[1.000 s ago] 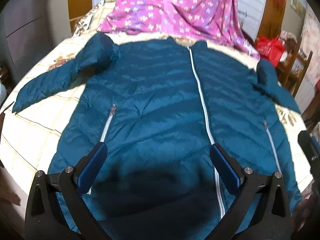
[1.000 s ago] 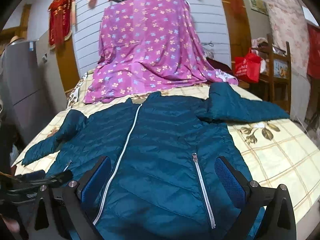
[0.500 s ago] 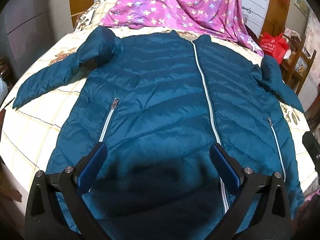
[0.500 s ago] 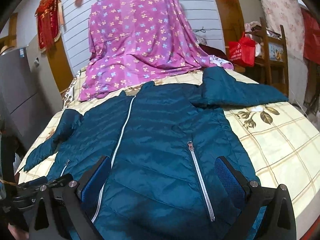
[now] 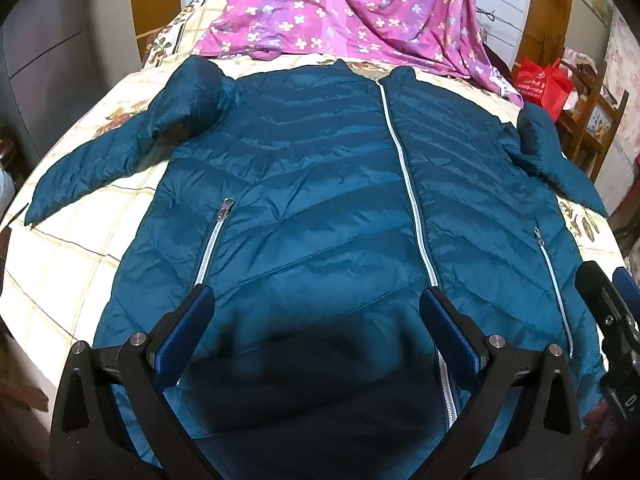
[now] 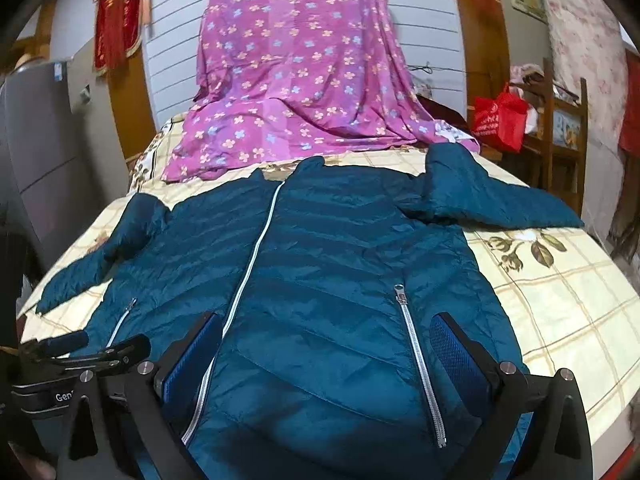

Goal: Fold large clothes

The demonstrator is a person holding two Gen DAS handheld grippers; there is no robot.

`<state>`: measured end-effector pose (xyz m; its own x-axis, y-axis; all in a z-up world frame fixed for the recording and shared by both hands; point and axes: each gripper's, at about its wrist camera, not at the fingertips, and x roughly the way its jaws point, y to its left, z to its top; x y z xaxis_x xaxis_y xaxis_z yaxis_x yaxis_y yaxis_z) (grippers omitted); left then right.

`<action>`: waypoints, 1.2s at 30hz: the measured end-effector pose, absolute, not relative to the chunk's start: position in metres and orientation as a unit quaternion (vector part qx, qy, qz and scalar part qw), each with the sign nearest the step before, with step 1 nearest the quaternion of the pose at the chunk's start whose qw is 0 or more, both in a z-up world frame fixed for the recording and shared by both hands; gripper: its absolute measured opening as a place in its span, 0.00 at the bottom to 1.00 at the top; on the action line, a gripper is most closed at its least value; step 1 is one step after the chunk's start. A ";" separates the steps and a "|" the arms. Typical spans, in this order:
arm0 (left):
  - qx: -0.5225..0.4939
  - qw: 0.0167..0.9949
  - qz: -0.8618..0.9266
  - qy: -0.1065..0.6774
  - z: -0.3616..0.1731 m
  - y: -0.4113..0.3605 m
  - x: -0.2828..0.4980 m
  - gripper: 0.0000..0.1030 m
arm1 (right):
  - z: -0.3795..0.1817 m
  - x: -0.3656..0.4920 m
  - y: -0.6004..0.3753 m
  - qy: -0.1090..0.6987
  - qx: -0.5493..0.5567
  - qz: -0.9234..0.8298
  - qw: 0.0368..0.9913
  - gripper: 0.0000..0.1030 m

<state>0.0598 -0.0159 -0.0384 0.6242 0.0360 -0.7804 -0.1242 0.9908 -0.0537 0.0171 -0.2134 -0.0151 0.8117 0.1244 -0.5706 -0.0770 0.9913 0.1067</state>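
Observation:
A teal quilted puffer jacket (image 5: 320, 184) lies front up and zipped on the bed, collar at the far end, both sleeves spread outward. It also shows in the right wrist view (image 6: 320, 272). My left gripper (image 5: 316, 320) is open and empty, hovering over the jacket's hem left of the centre zipper. My right gripper (image 6: 328, 344) is open and empty above the hem, around the right pocket zipper (image 6: 420, 364). The right gripper shows at the left wrist view's right edge (image 5: 608, 312), and the left gripper at the right wrist view's lower left (image 6: 80, 356).
The bed has a cream checked floral sheet (image 5: 68, 264). A purple flowered cloth (image 6: 296, 92) drapes over something at the bed's far end. A red bag (image 6: 500, 116) sits by a wooden chair (image 6: 560, 136) on the right. A grey cabinet (image 6: 36, 140) stands on the left.
Both grippers have drawn back and up from the jacket, so more of the jacket and room shows. Both stay open and empty.

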 end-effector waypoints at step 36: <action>-0.035 0.905 0.043 0.421 -0.036 -0.024 0.054 1.00 | -0.014 0.016 -0.210 0.309 0.029 0.041 0.950 1.00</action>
<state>0.0545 -0.0243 -0.0356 0.6422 0.0481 -0.7650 -0.1076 0.9938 -0.0278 0.0164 -0.2101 -0.0142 0.8059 0.0969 -0.5841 -0.0606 0.9948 0.0815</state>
